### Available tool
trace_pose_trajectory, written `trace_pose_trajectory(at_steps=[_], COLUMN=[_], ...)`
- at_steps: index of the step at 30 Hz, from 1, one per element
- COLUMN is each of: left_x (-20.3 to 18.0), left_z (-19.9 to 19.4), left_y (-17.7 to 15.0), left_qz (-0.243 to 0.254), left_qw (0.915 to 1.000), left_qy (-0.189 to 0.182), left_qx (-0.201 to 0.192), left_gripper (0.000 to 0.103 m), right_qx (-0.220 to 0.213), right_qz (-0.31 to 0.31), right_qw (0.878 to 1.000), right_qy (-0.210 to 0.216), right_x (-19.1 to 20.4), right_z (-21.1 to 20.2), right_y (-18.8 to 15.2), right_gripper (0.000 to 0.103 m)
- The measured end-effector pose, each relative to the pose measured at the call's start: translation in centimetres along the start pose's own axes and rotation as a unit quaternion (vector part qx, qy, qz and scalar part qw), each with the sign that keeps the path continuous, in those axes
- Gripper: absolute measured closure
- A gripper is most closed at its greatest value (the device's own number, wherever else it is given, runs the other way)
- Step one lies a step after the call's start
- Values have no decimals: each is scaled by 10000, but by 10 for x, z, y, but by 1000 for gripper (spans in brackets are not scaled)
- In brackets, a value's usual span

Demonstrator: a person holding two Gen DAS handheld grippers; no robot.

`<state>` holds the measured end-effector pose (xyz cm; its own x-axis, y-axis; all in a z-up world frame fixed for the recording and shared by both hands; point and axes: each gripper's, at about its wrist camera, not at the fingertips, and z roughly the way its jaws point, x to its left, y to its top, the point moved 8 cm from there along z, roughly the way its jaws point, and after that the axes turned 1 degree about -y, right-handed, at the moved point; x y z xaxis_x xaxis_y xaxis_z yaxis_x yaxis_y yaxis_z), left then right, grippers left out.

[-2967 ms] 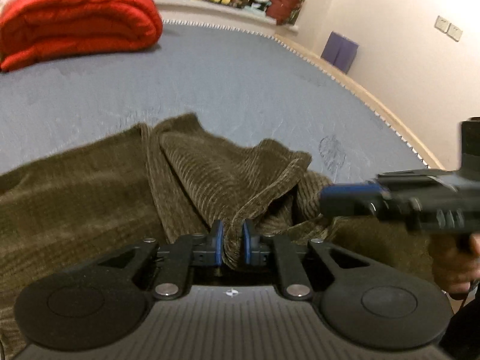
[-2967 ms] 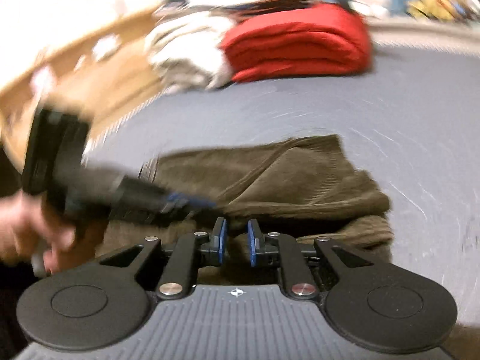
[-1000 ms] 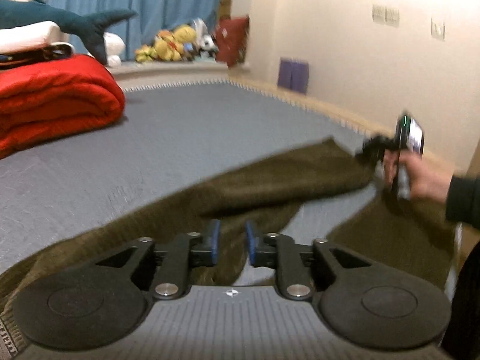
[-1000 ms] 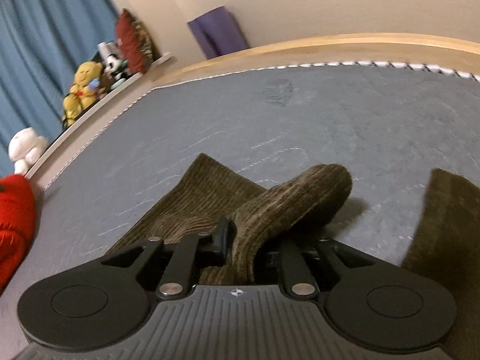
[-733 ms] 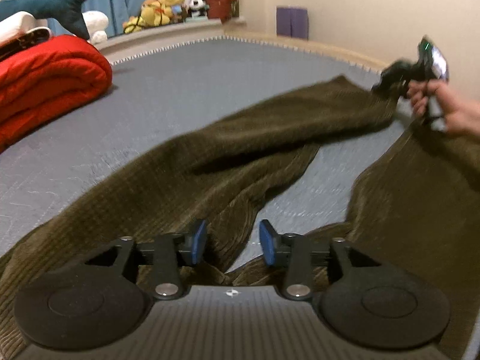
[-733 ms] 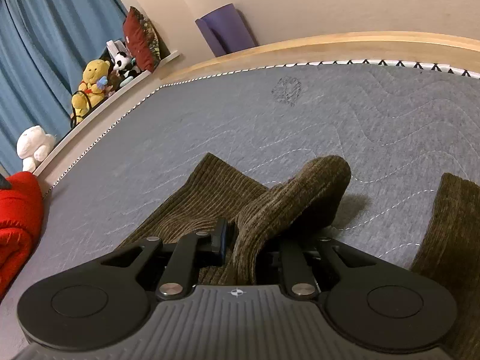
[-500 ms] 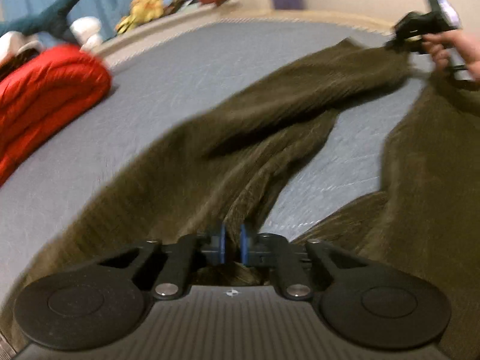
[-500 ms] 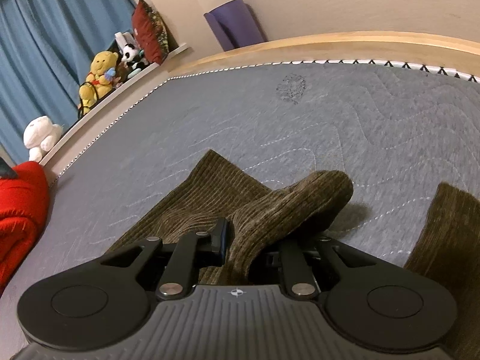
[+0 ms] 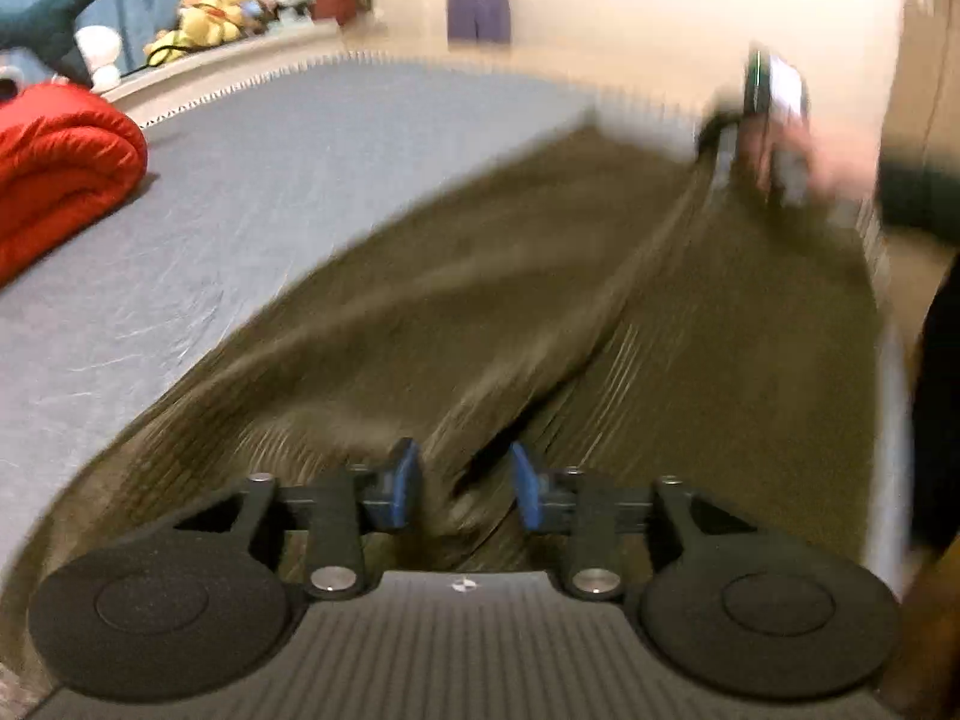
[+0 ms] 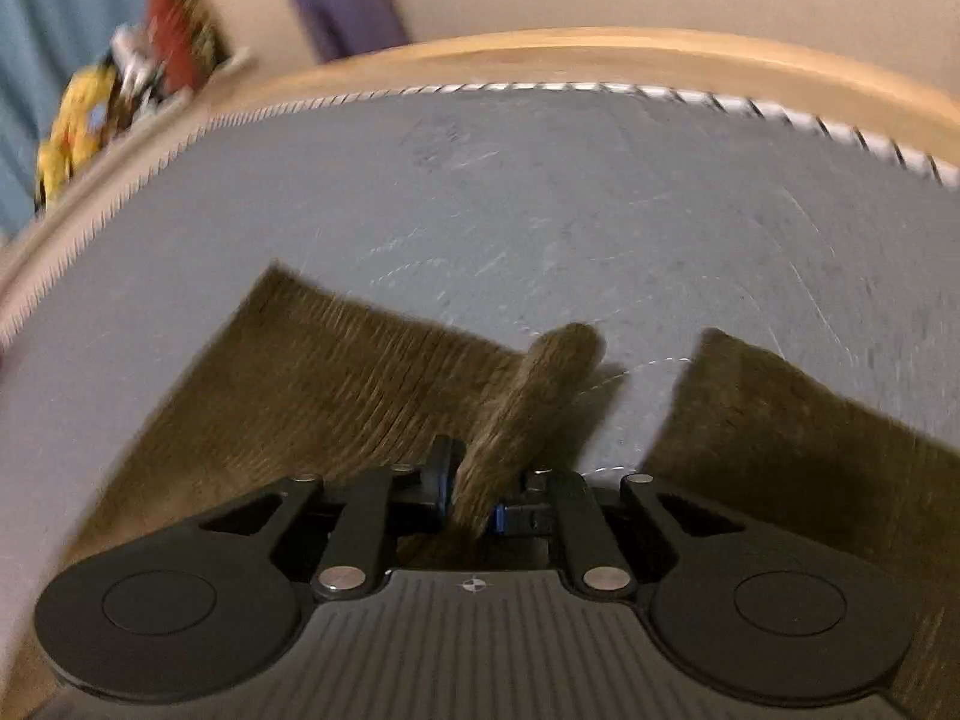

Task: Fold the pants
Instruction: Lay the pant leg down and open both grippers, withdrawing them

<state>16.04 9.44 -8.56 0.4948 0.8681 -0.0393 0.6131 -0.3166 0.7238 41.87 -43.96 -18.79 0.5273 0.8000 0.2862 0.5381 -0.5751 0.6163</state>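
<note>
Grey quilted mattress (image 9: 252, 192) fills the room's floor area, bounded by a wooden frame (image 10: 540, 54) and a cream wall. Olive corduroy pants (image 9: 492, 312) lie spread across it, the two legs running away from the left gripper (image 9: 462, 483) toward the right gripper (image 9: 738, 138), which appears blurred at the far hems. Left gripper: jaws opening, blue pads apart, a ridge of cloth near the crotch between them but not pressed. Right gripper (image 10: 471, 495): jaws pressed together on a fold of the nearer leg's hem, which stands up between the fingers; the other leg's hem (image 10: 780, 408) lies flat just beside it. Open mattress extends beyond both hems up to the frame. Well apart on the far side sit a rolled red quilt (image 9: 60, 168) and plush toys (image 9: 222, 18) on a ledge.
</note>
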Motion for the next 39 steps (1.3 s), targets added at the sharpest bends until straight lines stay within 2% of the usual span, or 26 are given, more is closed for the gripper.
trace_pose_trajectory(at_steps=[2, 4, 5, 6, 7, 8, 11, 14, 21, 24, 25, 28, 31, 35, 39], left_x=[5, 11, 14, 19, 23, 25, 27, 34, 34, 23, 21, 9, -5, -16, -20], left_z=[-15, -16, -9, 2, 19, 27, 8, -23, -63, -85, -92, -112, -127, -132, -141], left_y=[10, 9, 5, -7, -26, -37, -27, -14, 2, 13, 16, 24, 23, 17, 22], left_qz=[-368, -597, -700, -819, -846, -759, -915, -1191, -1443, -1719, -1825, -1847, -1781, -1874, -2055], left_qw=[9984, 9970, 9969, 9964, 9945, 9936, 9938, 9923, 9843, 9775, 9750, 9721, 9714, 9692, 9661], left_qy=[-250, -311, -261, -176, 21, 186, 196, 311, 944, 1020, 1009, 1033, 1083, 1211, 1367], left_qx=[-341, -377, -243, 89, 616, 816, 602, 98, -388, -678, -773, -1014, -1137, -1045, -764], left_gripper=[63, 66, 75, 80, 91, 90, 90, 89, 80, 80, 79, 78, 77, 77, 77], right_qx=[-369, -654, -692, -711, -797, -797, -1053, -1408, -1970, -2121, -2164, -2204, -2027, -1711, -1241], right_qz=[-113, -156, -110, -87, -121, -121, -128, -227, -691, -959, -1051, -1377, -1744, -2380, -3033], right_qw=[9985, 9967, 9968, 9970, 9964, 9964, 9941, 9898, 9743, 9636, 9595, 9473, 9343, 9204, 9056], right_qy=[-390, -452, -372, -296, -255, -255, -244, -68, 847, 1318, 1464, 1874, 2357, 2589, 2692], right_x=[-6, -9, -10, -11, -11, -11, -4, 3, 36, 58, 66, 91, 114, 135, 154], right_z=[-13, -24, -28, -31, -40, -40, -56, -81, -155, -198, -212, -255, -291, -328, -350], right_y=[12, 19, 21, 21, 22, 22, 28, 39, 37, 26, 21, 0, -26, -69, -113], right_gripper=[85, 83, 83, 83, 82, 82, 81, 79, 75, 68, 63, 56, 53, 48, 43])
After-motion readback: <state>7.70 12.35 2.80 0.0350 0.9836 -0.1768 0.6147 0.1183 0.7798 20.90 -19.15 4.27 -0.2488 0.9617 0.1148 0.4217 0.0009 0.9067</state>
